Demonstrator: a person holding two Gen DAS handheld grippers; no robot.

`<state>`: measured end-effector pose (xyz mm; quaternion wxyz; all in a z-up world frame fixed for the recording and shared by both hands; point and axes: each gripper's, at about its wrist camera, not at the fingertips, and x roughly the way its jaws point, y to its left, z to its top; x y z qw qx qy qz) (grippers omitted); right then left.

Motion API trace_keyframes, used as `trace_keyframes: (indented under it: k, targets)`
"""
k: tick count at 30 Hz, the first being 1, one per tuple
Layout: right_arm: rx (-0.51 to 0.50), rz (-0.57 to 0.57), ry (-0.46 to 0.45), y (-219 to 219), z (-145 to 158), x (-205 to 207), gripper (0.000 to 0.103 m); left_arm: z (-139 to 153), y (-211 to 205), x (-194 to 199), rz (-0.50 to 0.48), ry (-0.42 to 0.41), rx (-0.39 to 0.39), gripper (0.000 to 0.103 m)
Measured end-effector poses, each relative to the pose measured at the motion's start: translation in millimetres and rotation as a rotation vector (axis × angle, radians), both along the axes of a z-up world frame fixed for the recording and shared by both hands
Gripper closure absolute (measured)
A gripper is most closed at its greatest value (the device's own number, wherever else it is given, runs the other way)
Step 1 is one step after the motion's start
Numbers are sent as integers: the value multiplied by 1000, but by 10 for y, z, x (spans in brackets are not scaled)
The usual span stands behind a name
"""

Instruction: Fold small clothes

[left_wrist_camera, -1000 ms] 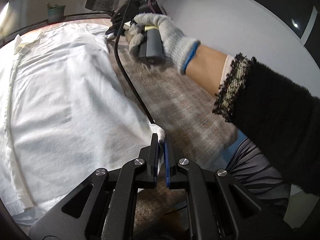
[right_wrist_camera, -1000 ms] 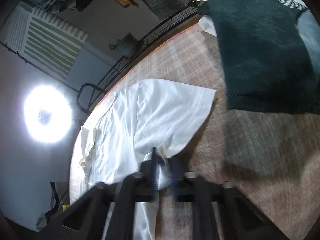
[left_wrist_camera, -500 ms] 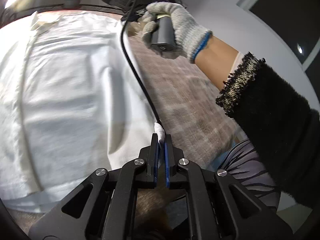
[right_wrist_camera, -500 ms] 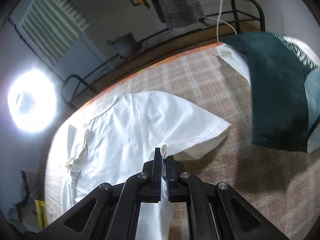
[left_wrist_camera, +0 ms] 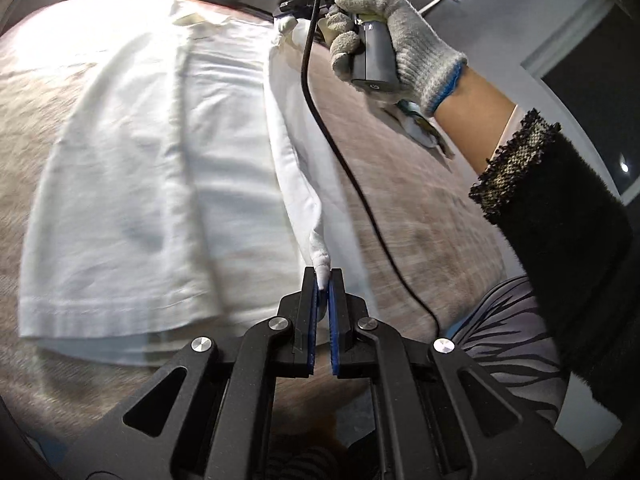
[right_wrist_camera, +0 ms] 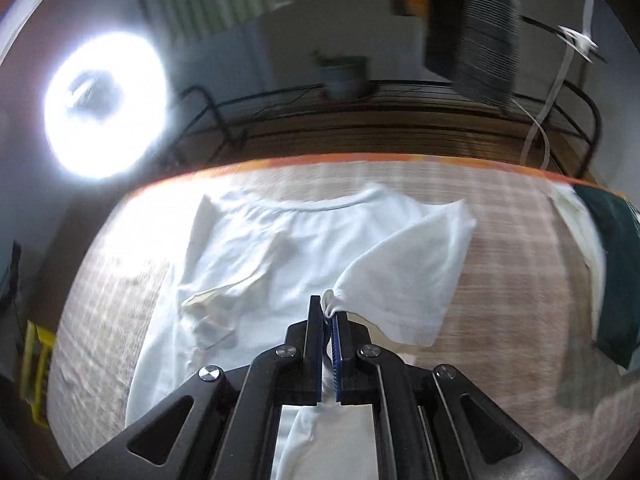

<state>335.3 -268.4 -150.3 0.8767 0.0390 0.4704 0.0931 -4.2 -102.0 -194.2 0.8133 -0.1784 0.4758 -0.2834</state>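
Since a second ago I've drawn the white shirt's (left_wrist_camera: 152, 168) right edge up and inward over its body; it lies on the plaid bedcover (left_wrist_camera: 408, 184). My left hand-held gripper (left_wrist_camera: 324, 276) is clamped on the hem corner, my right hand-held gripper (right_wrist_camera: 329, 308) pinches the sleeve (right_wrist_camera: 416, 264). A dark green garment (right_wrist_camera: 616, 280) lies well right.

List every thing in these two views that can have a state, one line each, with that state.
T-shirt: partly flat on the bed, one side lifted.
Left gripper: shut on the shirt's edge.
Right gripper: shut on the shirt by the sleeve.
Sleeve: raised, hanging loose.
Green garment: lying at the bed's edge.
Ring light: on.
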Motion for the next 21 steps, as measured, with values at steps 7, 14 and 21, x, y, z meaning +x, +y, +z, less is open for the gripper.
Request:
trace_keyframes:
  k: [7, 14, 21]
  targets:
    - [-35, 94, 62, 509, -258, 113, 91, 8, 68, -23, 11, -4, 68, 100]
    - [235, 137, 81, 126, 56, 90, 71, 344, 203, -119, -29, -94, 111, 79]
    - [295, -120, 37, -792, 166, 123, 66, 595, 689, 102, 27, -147, 145, 78]
